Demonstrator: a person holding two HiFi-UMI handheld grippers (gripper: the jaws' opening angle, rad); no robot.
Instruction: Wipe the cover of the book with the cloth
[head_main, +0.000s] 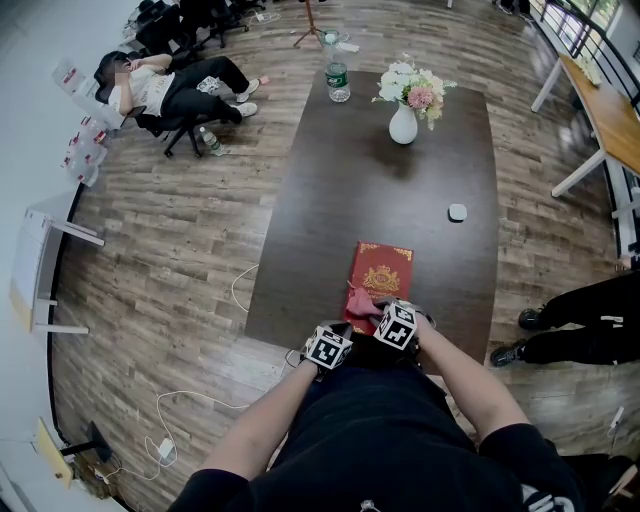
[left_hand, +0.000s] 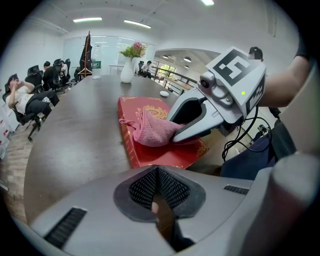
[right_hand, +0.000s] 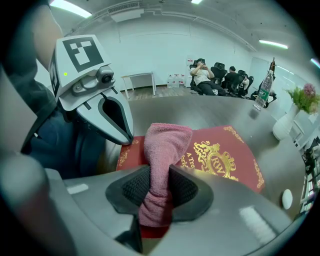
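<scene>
**A:** What is the right gripper (right_hand: 159, 192) doing?

**B:** It is clenched on the pink cloth (right_hand: 166, 142). The cloth is bunched between its jaws, and the free end flops forward onto the red book (right_hand: 227, 160).

**A:** And the left gripper (left_hand: 157, 189)?

**B:** Clenched too, with the pads pressed together and nothing between them. It hangs just beside the right one, near the book's near left corner.

**A:** Where exactly is the book?

**B:** It lies closed and flat on the dark table (head_main: 385, 185), close to the near edge, with the gold crest facing up. The cloth touches the near left part of the cover.

**A:** What lies beyond it?

**B:** Past the book and to the right, a small white object (head_main: 457, 212) sits on the tabletop, well apart from the book. At the far end stands a white vase (head_main: 403, 126) of flowers. A plastic bottle (head_main: 338, 80) stands upright at the far left corner.

**A:** Is anyone else around?

**B:** A person (head_main: 165, 88) leans back in an office chair on the wood floor (head_main: 170, 260), far off to the left. Someone's dark trouser legs (head_main: 585, 330) show at the right edge, beside the table.
</scene>
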